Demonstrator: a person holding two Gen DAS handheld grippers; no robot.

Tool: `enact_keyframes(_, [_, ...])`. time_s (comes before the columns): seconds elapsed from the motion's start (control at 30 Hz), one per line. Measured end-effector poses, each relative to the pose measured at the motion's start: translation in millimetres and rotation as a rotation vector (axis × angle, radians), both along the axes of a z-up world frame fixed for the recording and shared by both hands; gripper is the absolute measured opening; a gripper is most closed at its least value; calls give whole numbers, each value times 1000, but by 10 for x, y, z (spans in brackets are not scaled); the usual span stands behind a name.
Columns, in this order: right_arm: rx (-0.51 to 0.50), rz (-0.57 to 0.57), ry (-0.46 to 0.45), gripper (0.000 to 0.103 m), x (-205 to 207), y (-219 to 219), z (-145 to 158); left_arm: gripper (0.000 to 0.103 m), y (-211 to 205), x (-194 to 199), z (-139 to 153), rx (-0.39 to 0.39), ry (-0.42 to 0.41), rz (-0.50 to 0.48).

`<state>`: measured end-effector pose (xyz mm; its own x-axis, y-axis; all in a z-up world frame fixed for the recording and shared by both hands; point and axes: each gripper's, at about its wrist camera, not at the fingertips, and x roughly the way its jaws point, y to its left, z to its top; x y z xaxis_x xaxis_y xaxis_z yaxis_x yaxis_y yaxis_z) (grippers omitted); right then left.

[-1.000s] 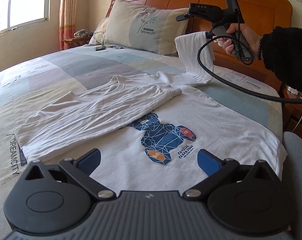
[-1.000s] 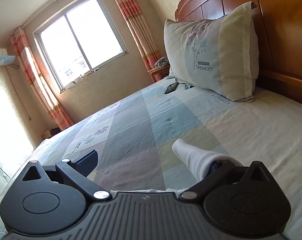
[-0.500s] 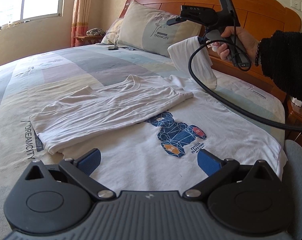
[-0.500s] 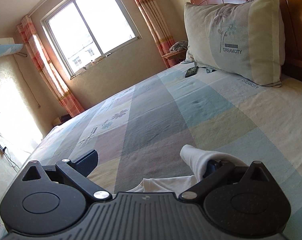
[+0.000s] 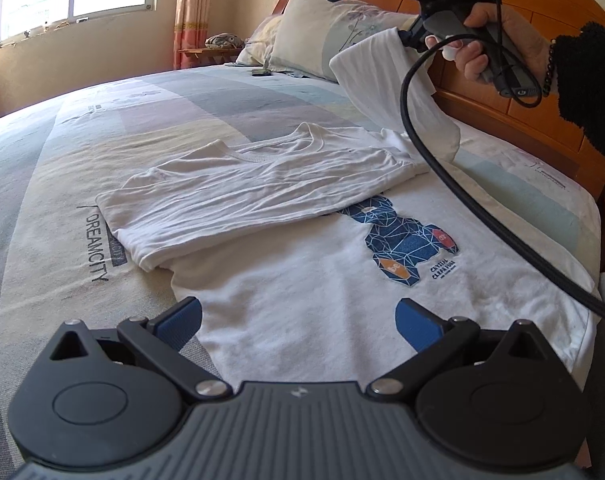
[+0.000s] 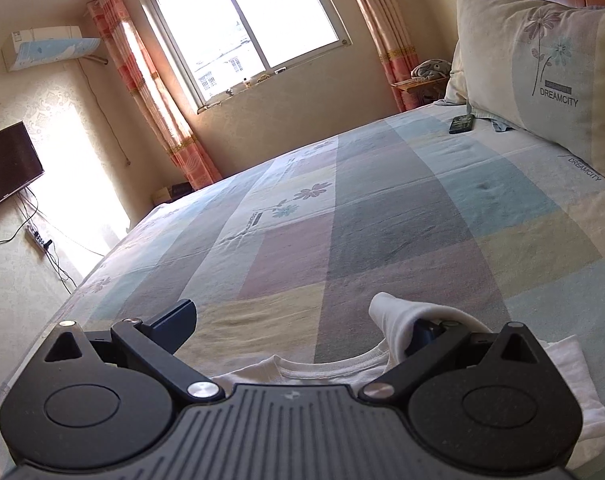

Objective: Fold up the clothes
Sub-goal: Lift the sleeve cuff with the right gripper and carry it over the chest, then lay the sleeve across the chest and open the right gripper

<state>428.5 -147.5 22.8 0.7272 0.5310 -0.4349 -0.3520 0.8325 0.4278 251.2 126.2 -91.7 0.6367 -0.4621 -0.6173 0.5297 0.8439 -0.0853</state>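
Note:
A white T-shirt with a blue bear print lies flat on the bed, its left side folded over the middle. My left gripper hovers open just above the near hem, nothing between its blue pads. A hand holds my right gripper above the far right shoulder. The right sleeve hangs from it, lifted off the bed. In the right wrist view the jaws of the right gripper stand wide apart and the sleeve is draped over the right finger. The collar shows below.
A pillow leans on the wooden headboard at the far end. A dark remote lies near the pillow. The right gripper's black cable sweeps across the shirt's right side. The patchwork bedsheet stretches toward the window.
The right gripper has carried the lifted sleeve higher and leftward over the shirt; the collar has come into its view. The left gripper has swung a little left, jaws still apart.

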Motion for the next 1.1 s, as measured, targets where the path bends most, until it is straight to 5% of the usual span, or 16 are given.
enact_keyframes(0.53, [-54,168,26,103,-111,720,31,102,96,16,-66,9,23,25])
enact_keyframes(1.1, [-209,378,166,103,-314,1301,-493,102,91,60,-200,59,60,42])
